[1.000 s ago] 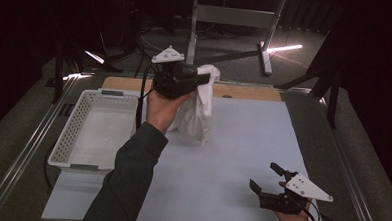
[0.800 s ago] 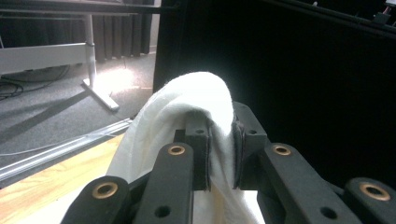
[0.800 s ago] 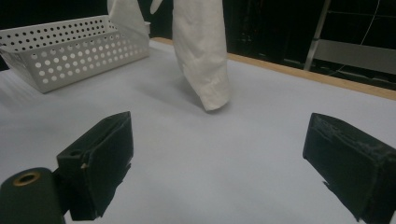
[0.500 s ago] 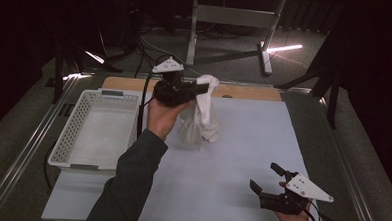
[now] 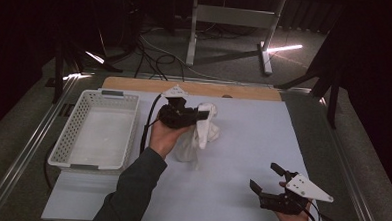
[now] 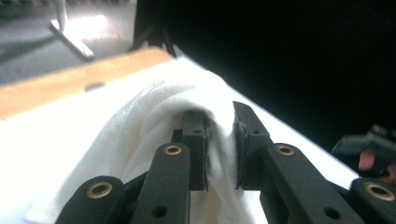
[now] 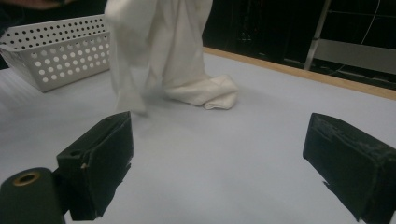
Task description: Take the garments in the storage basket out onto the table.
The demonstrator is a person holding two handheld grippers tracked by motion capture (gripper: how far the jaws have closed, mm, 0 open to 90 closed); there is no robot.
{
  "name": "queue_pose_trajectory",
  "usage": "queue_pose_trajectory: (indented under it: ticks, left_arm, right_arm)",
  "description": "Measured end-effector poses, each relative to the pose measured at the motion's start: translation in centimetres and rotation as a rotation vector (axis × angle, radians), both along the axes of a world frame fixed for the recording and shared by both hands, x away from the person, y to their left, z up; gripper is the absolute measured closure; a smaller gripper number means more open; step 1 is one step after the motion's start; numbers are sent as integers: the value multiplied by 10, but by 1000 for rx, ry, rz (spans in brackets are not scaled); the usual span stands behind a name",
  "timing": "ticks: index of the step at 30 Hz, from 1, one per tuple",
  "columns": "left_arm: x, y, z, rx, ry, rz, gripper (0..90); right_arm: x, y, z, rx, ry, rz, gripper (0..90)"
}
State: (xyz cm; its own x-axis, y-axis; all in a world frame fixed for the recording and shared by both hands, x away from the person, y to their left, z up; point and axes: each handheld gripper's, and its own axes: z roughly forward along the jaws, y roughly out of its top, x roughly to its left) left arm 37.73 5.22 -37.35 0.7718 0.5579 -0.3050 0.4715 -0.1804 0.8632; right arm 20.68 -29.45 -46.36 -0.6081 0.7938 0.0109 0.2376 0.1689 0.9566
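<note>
A white cloth (image 5: 204, 136) hangs from my left gripper (image 5: 202, 114), which is shut on a fold of it above the middle of the white mat (image 5: 263, 133). The cloth's lower end rests bunched on the mat. In the left gripper view the two black jaws (image 6: 219, 140) pinch the cloth (image 6: 154, 107) between their pads. My right gripper (image 5: 265, 176) sits low at the mat's near right corner, open, with nothing between its fingers. In the right gripper view its jaws (image 7: 224, 163) stand wide apart, and the cloth (image 7: 187, 56) hangs farther off.
A white perforated basket (image 5: 62, 144) stands on the left of the mat, also seen in the right gripper view (image 7: 60, 46). A wooden strip (image 5: 135, 84) runs along the far edge. Metal rails border the table, and a stand's legs lie on the floor behind.
My left hand has come down toward the mat with the cloth, so more of the cloth now rests bunched on the surface. The right gripper has stayed where it was.
</note>
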Motion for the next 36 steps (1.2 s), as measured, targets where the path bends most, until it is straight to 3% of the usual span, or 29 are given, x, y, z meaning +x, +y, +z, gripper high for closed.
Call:
queue_pose_trajectory:
  ticks: [3,6,7,8,11,13,15,23,27,36]
  left_arm:
    - [0,-3,-14,17,34,-17,763]
    - [1,-5,-23,10,84,-38,513]
    - [2,-6,-25,10,104,-44,513]
    - [3,-7,-27,16,122,-48,402]
    - [3,-8,-31,35,138,-48,346]
    - [3,-10,-33,38,156,-54,254]
    - [2,-12,-36,68,163,-57,202]
    - [-3,-15,-60,117,194,-59,165]
    - [-4,-9,-66,110,204,-36,163]
    - [-10,8,-63,45,156,0,100]
  right_arm:
    - [0,0,0,-1,0,-1,85]
    - [0,0,0,-1,4,-4,85]
    - [0,0,0,-1,4,-4,85]
    - [0,0,0,-2,5,-3,85]
    - [0,0,0,-2,3,-3,85]
    - [0,0,0,-1,3,-3,85]
    - [0,0,0,-1,4,-3,85]
    - [0,0,0,-1,2,-3,85]
    - [0,0,0,-2,0,-3,85]
    - [0,1,0,-4,3,-1,85]
